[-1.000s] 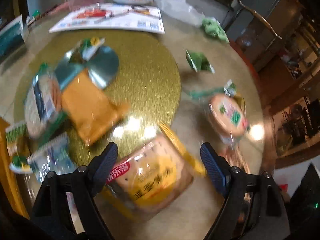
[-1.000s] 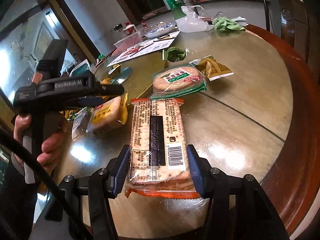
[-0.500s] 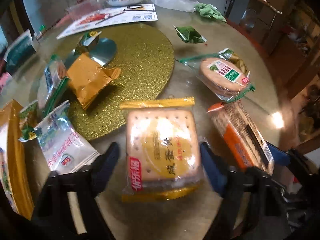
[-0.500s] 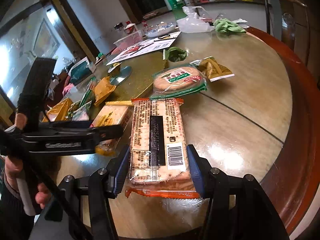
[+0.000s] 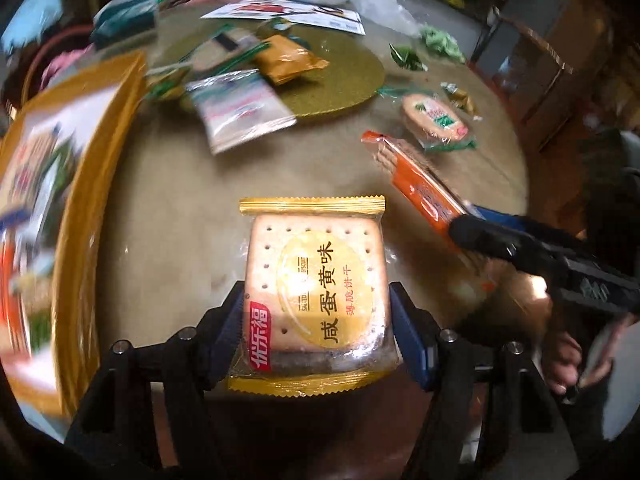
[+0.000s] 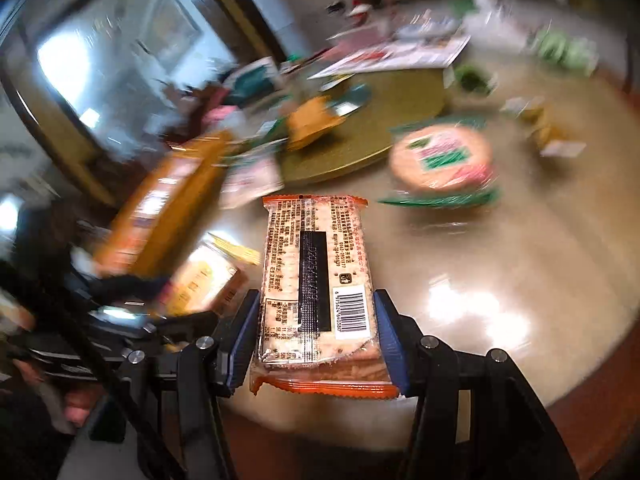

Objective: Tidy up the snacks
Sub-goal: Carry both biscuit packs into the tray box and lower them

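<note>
The big round table (image 5: 168, 216) has snacks lying all over it. Off to the left of the left jaws is a yellow tray (image 5: 86, 184) with some packs already in it, though that part is blurry. Ahead of the jaws sits a gold mat (image 5: 344, 80) with an orange packet (image 5: 286, 60) on it, and a white packet (image 5: 240, 110) lies at the mat's near edge. A round cracker pack (image 6: 442, 158) lies on the table ahead and to the right of the right jaws.

The left gripper (image 5: 316, 328) is closed partway on a square yellow biscuit pack (image 5: 316, 292) — both blue pads press its sides. The right gripper (image 6: 316, 340) grips a long orange cracker pack (image 6: 316, 284) the same way, with its jaws squeezed on the sides.

So two snacks are picked up, and I think they go in the tray next. Many packs are still left on the table — the job looks about partway done.
</note>
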Demonstrator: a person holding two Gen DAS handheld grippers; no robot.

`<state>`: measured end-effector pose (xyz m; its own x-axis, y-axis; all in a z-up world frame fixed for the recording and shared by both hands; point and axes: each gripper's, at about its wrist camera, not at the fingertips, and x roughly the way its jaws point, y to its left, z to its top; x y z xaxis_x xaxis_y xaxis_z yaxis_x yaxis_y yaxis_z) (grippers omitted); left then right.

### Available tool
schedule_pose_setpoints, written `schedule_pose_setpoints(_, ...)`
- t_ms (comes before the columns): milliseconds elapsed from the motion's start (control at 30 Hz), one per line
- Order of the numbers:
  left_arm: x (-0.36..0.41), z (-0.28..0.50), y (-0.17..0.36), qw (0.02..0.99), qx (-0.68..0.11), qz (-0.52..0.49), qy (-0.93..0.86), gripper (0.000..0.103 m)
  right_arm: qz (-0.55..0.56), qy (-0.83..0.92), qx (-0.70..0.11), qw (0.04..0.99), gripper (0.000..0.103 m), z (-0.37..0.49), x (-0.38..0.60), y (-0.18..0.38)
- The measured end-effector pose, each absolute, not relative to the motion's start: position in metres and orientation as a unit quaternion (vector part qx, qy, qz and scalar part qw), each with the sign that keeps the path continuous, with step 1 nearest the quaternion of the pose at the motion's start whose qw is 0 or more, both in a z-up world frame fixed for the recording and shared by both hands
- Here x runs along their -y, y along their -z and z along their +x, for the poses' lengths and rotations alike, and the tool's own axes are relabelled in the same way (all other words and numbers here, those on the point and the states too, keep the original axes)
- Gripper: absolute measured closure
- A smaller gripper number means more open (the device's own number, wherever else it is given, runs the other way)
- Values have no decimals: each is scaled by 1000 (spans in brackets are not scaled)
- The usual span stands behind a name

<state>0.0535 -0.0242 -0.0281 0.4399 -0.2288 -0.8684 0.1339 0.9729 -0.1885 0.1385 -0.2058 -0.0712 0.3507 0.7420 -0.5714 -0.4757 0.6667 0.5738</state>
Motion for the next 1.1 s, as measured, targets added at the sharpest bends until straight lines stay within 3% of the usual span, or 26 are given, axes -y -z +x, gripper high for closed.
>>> schedule_pose_setpoints(267, 0, 25, 15, 870, -481, -71, 80, 34, 107, -320, -434, 835, 48, 112, 157, 60)
schedule_pose_setpoints(633, -68, 1, -22, 905, -415, -95, 14, 34, 172, -357, -406, 824, 48, 97, 117, 38)
schedule_pose_setpoints(1100, -165, 26, -41, 920, -370, -85, -99, 34, 121, -409, -387, 818, 48, 126, 10, -14)
